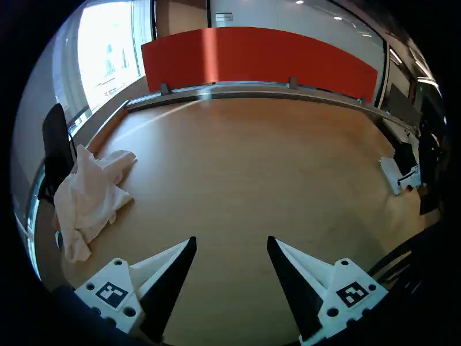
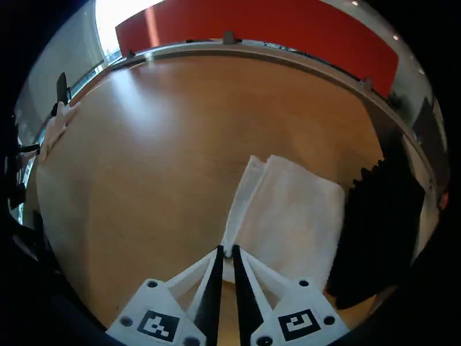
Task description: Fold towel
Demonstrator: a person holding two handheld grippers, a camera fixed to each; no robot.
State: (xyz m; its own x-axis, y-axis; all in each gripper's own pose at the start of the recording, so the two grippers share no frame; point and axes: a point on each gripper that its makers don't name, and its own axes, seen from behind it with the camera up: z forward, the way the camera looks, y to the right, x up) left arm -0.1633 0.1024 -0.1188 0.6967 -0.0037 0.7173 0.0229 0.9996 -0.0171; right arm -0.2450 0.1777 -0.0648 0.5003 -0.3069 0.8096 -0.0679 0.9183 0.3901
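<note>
**A:** Your right gripper [image 2: 226, 249] is clenched on the near edge of the folded towel [image 2: 288, 213]. Only a thin slit is left between the tips, and white cloth is caught in it.

**B:** Agreed. That folded towel lies flat on the wooden table [image 2: 144, 161], near you and a little to the right, with its layered edge facing left. Just beside it on the right you have a black item [image 2: 377, 230] with a ribbed edge. Whether the two touch, I cannot tell.

**A:** Your left gripper [image 1: 230, 245] is released. Its fingers are spread wide above the table, with wood showing between them.

**B:** Off to its left, at the table's left edge, you have a crumpled towel [image 1: 92, 190], white and bunched in a heap, well apart from those fingers. A black chair back [image 1: 56, 144] stands just behind it.

**A:** Along the far side of your table runs a red divider [image 1: 259, 55], with a bright window [image 1: 109, 52] at the far left.
</note>
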